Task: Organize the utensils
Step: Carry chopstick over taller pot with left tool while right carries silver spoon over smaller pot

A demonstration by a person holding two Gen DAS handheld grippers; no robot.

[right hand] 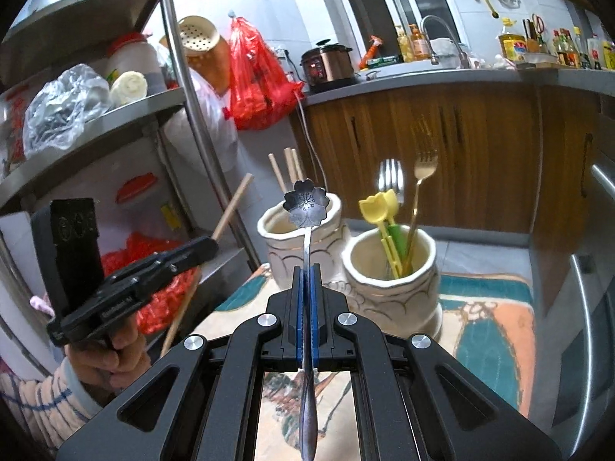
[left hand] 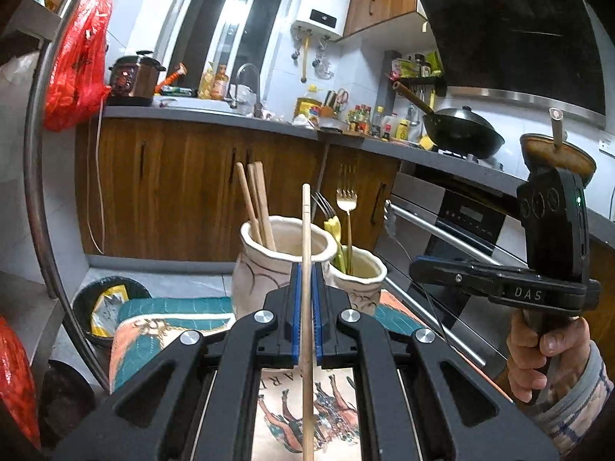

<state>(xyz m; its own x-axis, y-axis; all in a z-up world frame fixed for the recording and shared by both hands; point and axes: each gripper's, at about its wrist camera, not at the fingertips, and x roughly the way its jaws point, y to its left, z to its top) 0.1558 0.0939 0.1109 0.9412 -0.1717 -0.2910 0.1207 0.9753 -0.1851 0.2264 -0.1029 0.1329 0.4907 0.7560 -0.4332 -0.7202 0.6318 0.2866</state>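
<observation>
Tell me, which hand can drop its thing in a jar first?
Probably left. The left gripper holds a chopstick lined up with the chopstick jar. The right gripper's flower spoon also faces that jar, not the fork jar.

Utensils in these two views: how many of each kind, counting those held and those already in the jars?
Chopsticks: 4, three in the left jar and one in the left hand-held gripper.
Forks: 2, silver and gold, in the right jar.
Flower-bowl spoon: 1, in the right hand-held gripper.
Yellow tulip-topped utensil: 1.
Total: 8
</observation>
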